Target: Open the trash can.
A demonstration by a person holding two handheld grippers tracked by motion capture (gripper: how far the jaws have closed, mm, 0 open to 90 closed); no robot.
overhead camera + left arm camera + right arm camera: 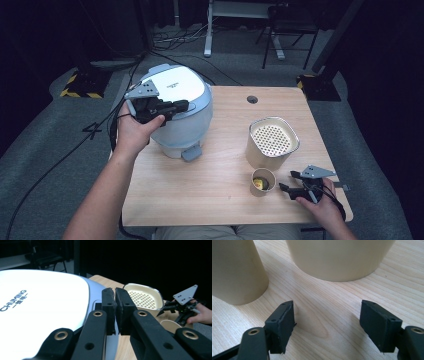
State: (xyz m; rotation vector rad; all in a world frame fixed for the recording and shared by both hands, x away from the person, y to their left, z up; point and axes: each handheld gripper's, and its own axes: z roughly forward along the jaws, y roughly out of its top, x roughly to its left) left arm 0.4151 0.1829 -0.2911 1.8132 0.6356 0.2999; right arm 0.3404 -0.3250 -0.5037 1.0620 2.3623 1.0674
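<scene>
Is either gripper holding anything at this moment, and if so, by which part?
Nothing is held. The left gripper is shut with nothing between its jaws, above the white domed cooker lid. The right gripper is open over the bare wooden table.

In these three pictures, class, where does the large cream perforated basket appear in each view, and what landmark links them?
High view: the large cream perforated basket stands right of centre on the wooden table.
Left gripper view: it sits mid-right, just beyond the shut jaws.
Right gripper view: its plain cream wall spans the top centre.
Shared landmark: the small cream cup beside it.
</scene>
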